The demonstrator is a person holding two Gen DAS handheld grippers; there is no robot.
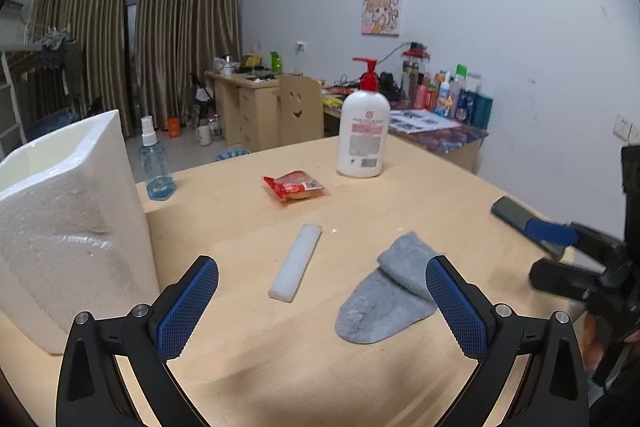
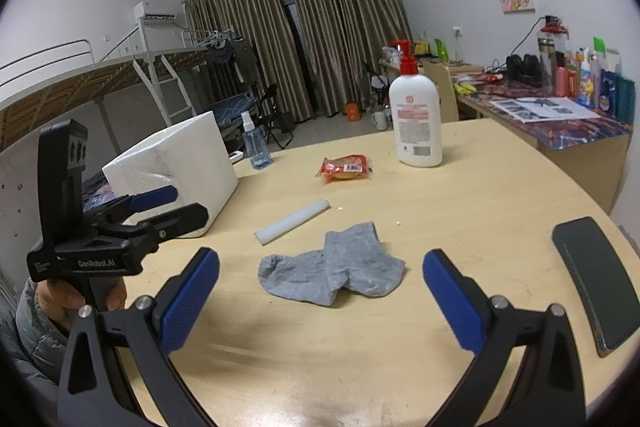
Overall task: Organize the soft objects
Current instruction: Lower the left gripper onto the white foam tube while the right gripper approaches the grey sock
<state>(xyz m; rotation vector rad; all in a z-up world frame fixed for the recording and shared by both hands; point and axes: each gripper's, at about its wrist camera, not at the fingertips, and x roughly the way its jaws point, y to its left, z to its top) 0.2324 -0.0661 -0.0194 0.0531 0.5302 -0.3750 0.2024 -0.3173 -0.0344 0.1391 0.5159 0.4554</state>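
— Sock [image 2: 334,271], grey and crumpled, lies flat on the round wooden table [image 2: 480,211], near the white foam strip [image 2: 292,221].

— And the grippers?

— Left gripper [image 1: 322,301] hovers over it, fingers spread wide, holding nothing. Right gripper [image 2: 320,299] is just the same, gaping and empty.

— Anything beside them?

— White foam box [image 1: 68,227] at the left, a red snack packet [image 1: 294,187] and a lotion bottle [image 1: 363,131] farther back.

A dorm room: loft bunk bed [image 2: 120,75], curtains [image 2: 340,27], cluttered desk [image 2: 560,119].
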